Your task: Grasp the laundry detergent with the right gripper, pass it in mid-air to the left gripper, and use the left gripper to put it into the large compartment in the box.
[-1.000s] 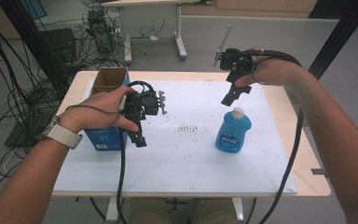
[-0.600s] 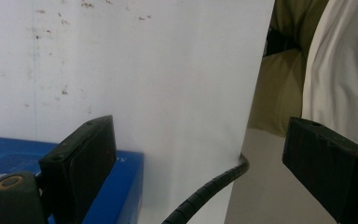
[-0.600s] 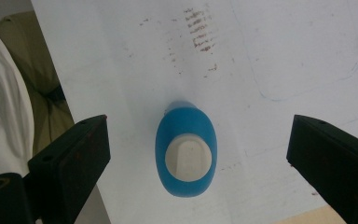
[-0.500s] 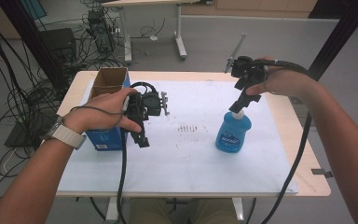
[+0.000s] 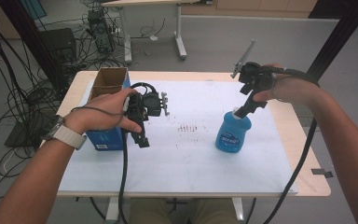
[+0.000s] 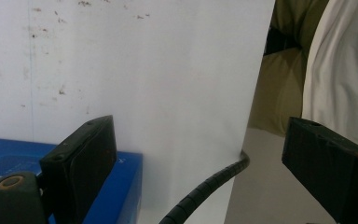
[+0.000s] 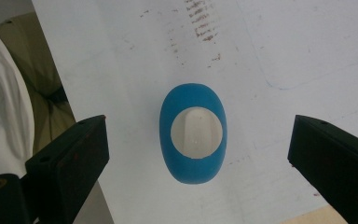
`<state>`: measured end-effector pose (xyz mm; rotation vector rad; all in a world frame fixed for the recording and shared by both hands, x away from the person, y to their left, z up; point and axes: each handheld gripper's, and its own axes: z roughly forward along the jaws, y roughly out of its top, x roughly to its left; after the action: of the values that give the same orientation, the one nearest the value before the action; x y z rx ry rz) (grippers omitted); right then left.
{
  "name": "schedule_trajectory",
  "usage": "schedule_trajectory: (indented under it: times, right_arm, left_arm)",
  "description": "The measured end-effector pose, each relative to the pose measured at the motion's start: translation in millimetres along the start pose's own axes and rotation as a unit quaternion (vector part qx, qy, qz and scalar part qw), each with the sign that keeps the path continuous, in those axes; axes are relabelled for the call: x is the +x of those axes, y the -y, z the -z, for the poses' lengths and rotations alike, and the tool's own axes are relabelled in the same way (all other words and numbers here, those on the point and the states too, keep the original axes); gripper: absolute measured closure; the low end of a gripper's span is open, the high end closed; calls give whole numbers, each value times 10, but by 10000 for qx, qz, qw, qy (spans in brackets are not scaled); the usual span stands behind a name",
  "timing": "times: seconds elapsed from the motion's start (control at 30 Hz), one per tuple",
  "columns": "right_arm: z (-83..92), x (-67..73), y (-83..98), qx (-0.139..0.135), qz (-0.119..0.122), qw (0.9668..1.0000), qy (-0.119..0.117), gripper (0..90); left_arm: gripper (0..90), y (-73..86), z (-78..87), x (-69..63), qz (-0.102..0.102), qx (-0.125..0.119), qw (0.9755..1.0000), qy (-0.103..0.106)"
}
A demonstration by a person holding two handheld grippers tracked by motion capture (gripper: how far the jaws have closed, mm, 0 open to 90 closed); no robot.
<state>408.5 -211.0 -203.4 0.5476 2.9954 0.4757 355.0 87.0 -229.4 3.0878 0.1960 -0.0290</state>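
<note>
Directly above the bottle (image 7: 193,133), the right hand-held gripper (image 7: 198,154) is held wide open — a skewed descent could topple it.

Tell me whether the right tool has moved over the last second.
Yes. In the high view the right tool has come down and toward the person, from beyond the blue bottle to just above its cap, jaws open.

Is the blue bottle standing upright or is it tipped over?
Upright. The blue bottle stands on its base on the white sheet, white cap upward; the right gripper view looks straight down on the cap.
</note>
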Motion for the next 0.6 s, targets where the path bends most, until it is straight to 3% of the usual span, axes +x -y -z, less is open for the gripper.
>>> schedule_trajectory:
  times: [0.6]
  right_arm:
    - [-85, 3, 217, -88, -121, 9999, -22, 50]
  left_arm:
    - [106, -16, -21, 5, 9, -53, 10000, -13]
